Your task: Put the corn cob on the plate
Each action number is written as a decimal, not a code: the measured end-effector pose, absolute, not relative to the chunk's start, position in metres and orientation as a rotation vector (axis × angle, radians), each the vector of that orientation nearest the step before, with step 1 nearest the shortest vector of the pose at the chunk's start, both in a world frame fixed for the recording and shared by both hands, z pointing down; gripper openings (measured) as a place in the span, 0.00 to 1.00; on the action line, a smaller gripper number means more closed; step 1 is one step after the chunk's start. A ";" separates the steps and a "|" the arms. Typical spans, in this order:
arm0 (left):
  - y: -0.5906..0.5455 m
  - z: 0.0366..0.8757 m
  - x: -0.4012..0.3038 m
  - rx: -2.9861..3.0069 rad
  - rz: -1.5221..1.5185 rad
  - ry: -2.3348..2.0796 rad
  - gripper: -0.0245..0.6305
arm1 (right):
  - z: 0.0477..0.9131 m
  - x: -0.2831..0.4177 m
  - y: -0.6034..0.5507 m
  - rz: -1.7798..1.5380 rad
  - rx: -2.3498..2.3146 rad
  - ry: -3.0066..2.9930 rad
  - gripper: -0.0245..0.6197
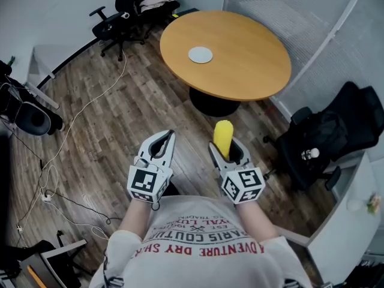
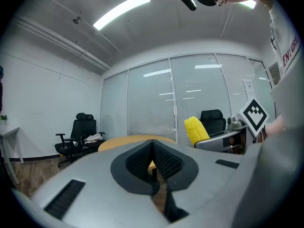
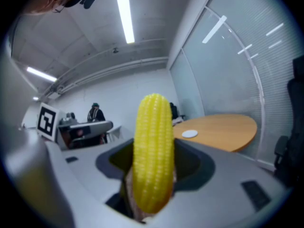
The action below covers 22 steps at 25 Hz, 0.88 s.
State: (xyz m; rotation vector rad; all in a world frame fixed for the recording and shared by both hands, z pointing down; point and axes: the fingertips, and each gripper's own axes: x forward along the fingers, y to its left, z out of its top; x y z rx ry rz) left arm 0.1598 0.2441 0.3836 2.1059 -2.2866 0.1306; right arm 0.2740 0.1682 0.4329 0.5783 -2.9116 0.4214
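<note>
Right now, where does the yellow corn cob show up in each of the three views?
Head view: the yellow corn cob is at lower centre, standing upright in the right gripper.
Left gripper view: right of centre, in the background.
Right gripper view: dead centre, clamped between the jaws.
Shared landmark: the round wooden table, which lies beyond the cob in all three views.

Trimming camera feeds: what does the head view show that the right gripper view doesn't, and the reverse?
Head view only: the wood floor and the wearer's shirt. Right gripper view only: a ceiling light and a distant person. Both: the corn cob clamped in the right claw, and the round table with the white plate on it, nothing on the plate yet.
</note>
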 end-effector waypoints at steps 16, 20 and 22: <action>0.188 0.375 -0.036 2.225 0.059 -2.159 0.09 | 0.428 0.101 0.122 0.453 0.781 -2.843 0.45; 0.175 0.373 -0.083 2.243 0.049 -2.147 0.09 | 0.427 0.059 0.113 0.467 0.843 -2.831 0.45; 0.169 0.374 -0.100 2.247 0.050 -2.130 0.09 | 0.427 0.042 0.109 0.460 0.855 -2.824 0.45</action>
